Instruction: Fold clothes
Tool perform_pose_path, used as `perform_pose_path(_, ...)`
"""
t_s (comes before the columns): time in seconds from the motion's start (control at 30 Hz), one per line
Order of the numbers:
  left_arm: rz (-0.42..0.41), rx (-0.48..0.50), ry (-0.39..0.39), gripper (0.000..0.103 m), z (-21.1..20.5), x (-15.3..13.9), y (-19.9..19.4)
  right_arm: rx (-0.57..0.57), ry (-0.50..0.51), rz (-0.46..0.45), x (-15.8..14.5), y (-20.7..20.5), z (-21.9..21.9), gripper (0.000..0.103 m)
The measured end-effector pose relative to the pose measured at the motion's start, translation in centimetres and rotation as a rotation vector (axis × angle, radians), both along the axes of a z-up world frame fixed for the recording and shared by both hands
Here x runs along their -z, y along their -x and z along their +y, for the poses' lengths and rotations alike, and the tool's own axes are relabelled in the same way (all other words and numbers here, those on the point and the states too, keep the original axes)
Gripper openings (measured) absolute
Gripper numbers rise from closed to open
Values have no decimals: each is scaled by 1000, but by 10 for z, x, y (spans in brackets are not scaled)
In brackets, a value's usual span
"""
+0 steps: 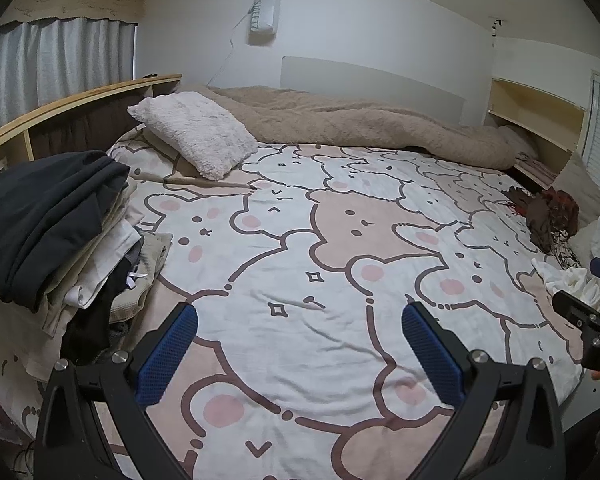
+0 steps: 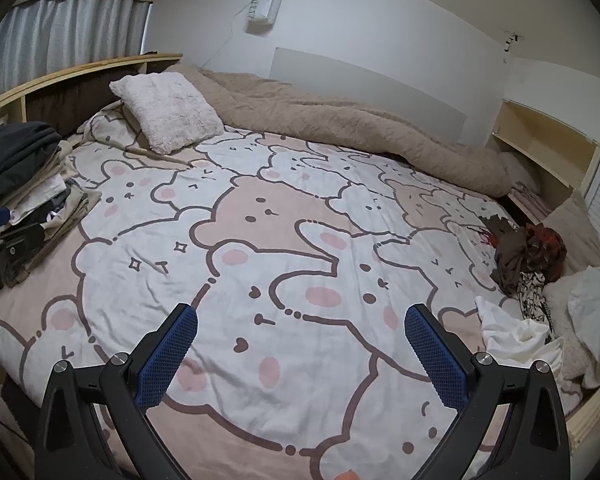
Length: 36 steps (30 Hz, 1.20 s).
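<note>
Both the left gripper (image 1: 300,316) and right gripper (image 2: 300,316) hover wide, empty, over the bear-print bedsheet (image 1: 340,240). Folded stack of clothes (image 1: 60,232) at the sheet's left edge; unfolded clothes pile (image 2: 528,264) at its right edge.

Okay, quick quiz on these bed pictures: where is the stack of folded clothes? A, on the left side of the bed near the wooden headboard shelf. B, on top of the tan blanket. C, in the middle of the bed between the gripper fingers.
A: the stack of folded clothes, with a dark garment on top, sits at the left edge of the bed, well clear of the tan blanket.
</note>
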<state>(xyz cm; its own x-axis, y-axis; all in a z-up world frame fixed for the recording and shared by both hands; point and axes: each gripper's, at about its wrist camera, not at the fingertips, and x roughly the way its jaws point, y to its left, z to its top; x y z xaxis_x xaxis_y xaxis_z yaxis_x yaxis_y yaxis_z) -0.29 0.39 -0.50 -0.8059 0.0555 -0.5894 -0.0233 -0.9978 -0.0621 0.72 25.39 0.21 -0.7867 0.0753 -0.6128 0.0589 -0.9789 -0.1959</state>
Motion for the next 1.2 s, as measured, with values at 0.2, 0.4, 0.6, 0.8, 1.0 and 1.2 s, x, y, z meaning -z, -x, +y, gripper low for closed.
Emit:
perform_pose_path(0.2, 6, 3, -33, 103, -3, 0, 2, 54, 51, 16, -3, 3, 17, 103)
perform_pose_path(0.4, 22, 3, -42, 103, -2, -3, 9, 71, 58, 38, -8, 13, 46, 103)
perform_pose_path(0.6, 36, 21, -14, 103, 5, -5, 13, 245, -42, -30, 10, 47, 109, 103)
perform_pose_path(0.8, 2, 26, -71, 103, 4, -3, 24, 503, -20, -85, 43, 69, 211, 103)
perform_pose_path(1.0, -27, 43, -90, 103, 11, 1, 34, 824, -96, -141, 91, 66, 316, 95)
perform_pose_path(1.2, -51, 96, -80, 103, 30, 4, 39, 983, -102, -214, 136, 49, 377, 77)
